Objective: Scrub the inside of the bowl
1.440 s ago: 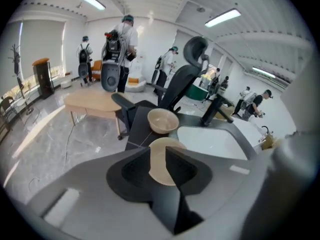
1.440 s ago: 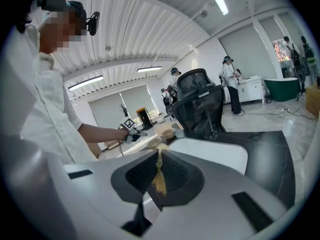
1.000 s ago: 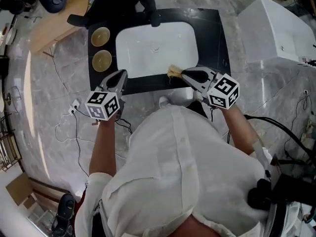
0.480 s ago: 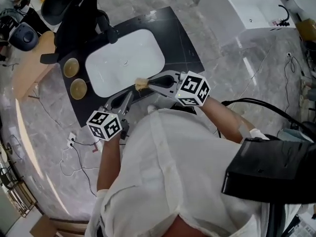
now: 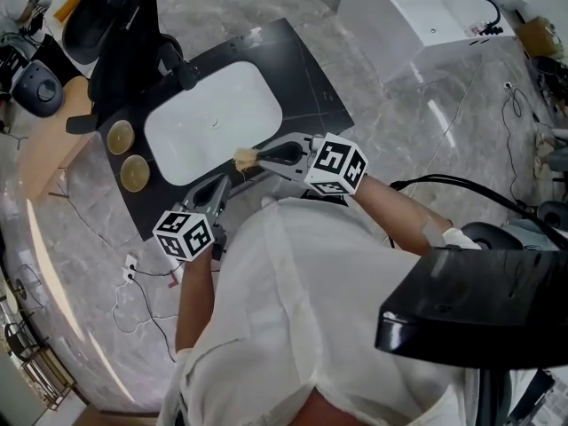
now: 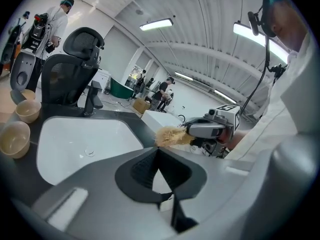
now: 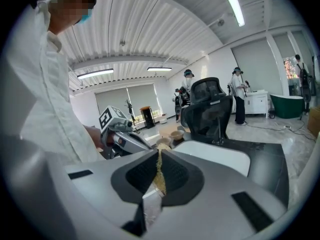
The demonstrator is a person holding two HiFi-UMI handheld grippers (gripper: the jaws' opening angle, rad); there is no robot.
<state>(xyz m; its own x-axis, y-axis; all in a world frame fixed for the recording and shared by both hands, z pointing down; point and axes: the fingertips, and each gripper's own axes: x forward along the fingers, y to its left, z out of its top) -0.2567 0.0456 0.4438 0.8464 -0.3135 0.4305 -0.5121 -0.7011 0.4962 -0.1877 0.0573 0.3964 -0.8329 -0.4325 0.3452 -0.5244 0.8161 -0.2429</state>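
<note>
Two tan bowls point(image 5: 120, 136) point(image 5: 135, 172) stand on the black counter point(image 5: 306, 78) left of the white sink point(image 5: 213, 122). They also show as bowls point(image 6: 27, 110) point(image 6: 14, 138) in the left gripper view and, far off, as a bowl point(image 7: 176, 134) in the right gripper view. My right gripper point(image 5: 259, 158) is shut on a tan scrubber point(image 5: 244, 158) over the sink's front edge; the scrubber point(image 7: 159, 176) sits between its jaws. My left gripper point(image 5: 222, 186) is shut and empty by the counter's front edge, apart from the bowls, and points at the scrubber point(image 6: 170, 135).
A black faucet point(image 5: 182, 74) and an office chair point(image 5: 124, 34) stand behind the sink. A wooden table point(image 5: 53, 131) lies to the left and a white tub point(image 5: 417, 16) to the upper right. Cables point(image 5: 133, 273) run over the marble floor. People stand far off.
My left gripper has swung away from the bowls toward the sink's front edge, nearer the right gripper. The right gripper still holds the scrubber there. The head view has turned.
</note>
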